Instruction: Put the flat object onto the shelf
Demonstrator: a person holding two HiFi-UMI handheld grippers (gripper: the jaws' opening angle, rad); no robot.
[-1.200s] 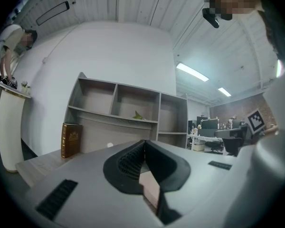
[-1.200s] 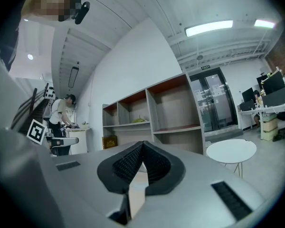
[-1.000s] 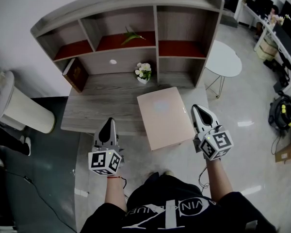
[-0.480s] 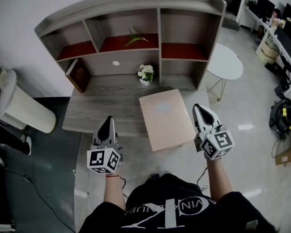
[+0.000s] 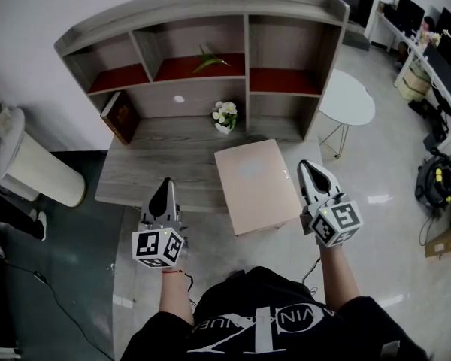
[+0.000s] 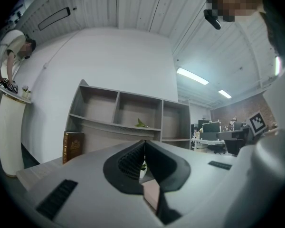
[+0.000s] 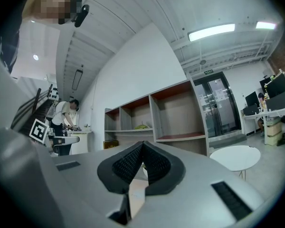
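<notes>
The flat object is a pale pink board [image 5: 255, 185] lying on the grey wooden desk [image 5: 158, 164], its near end hanging over the front edge. Behind it stands the shelf unit [image 5: 244, 59] with open compartments. My left gripper [image 5: 164, 182] hovers at the desk's front edge, left of the board, jaws shut and empty. My right gripper [image 5: 309, 166] is just right of the board, also shut with nothing in it. In the left gripper view the shut jaws [image 6: 144, 142] point at the shelf [image 6: 128, 113]. The right gripper [image 7: 142, 144] also faces the shelf [image 7: 152, 118].
A small white flower pot [image 5: 225, 115] stands on the desk in front of the shelf. A brown book [image 5: 119, 116] leans at the left end. A green leaf [image 5: 208, 57] lies in the middle upper compartment. A round white side table [image 5: 347, 96] stands right of the desk, a white bin [image 5: 30, 168] on the left.
</notes>
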